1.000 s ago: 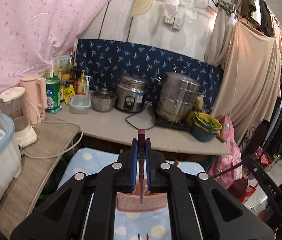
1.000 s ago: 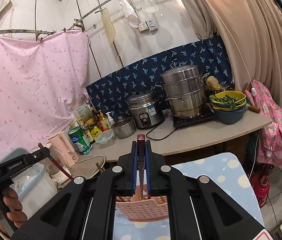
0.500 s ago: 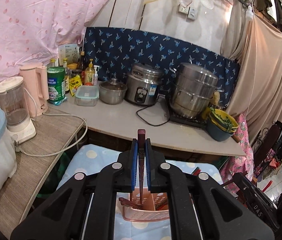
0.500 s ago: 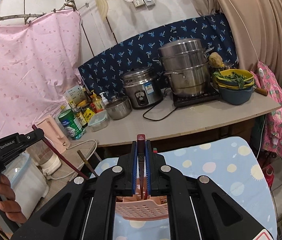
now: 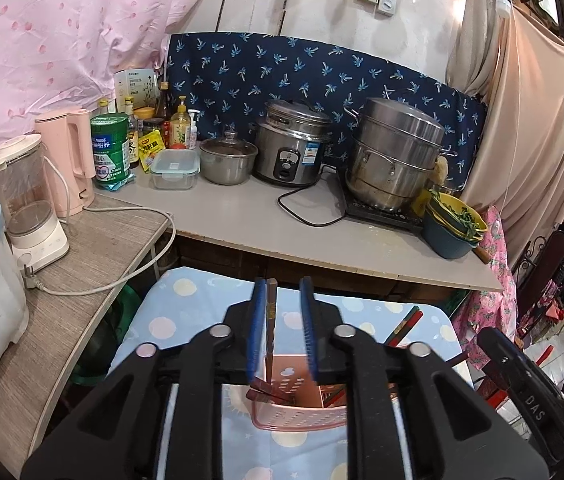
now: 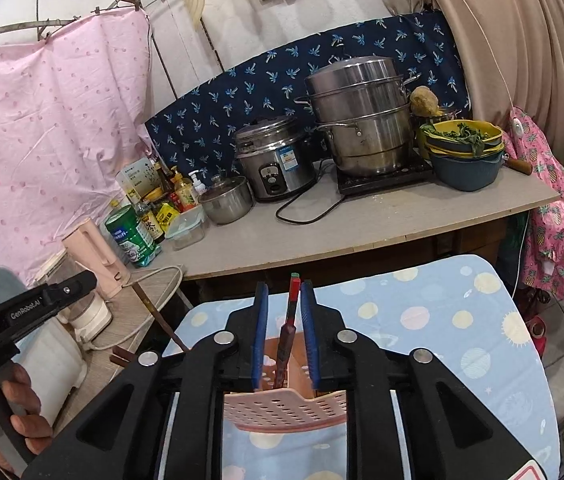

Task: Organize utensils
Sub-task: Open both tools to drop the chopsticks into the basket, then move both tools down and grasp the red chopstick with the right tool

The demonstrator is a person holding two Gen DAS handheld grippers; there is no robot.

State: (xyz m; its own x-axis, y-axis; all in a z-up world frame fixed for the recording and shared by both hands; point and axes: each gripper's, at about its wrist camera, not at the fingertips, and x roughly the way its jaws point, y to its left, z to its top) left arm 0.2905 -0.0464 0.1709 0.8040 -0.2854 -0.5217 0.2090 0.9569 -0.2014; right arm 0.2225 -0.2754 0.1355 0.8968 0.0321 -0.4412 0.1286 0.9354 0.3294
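Note:
A pink perforated utensil holder stands on the blue dotted table; it also shows in the right wrist view. My left gripper is open above it, and a dark brown chopstick leans against its left pad with its lower end in the holder. My right gripper is open above the holder, and a red chopstick with a green tip stands loose between its pads, its lower end in the holder. More red chopsticks stick out of the holder's far side.
A counter behind the table carries a rice cooker, a steel steamer pot, a small pot, bowls of greens, bottles and a food box. A side shelf holds a blender and a pink kettle. The left handle appears at left.
Both grippers have opened and let go of their chopsticks, which now rest in the holder. Both views have tilted further down toward the table.

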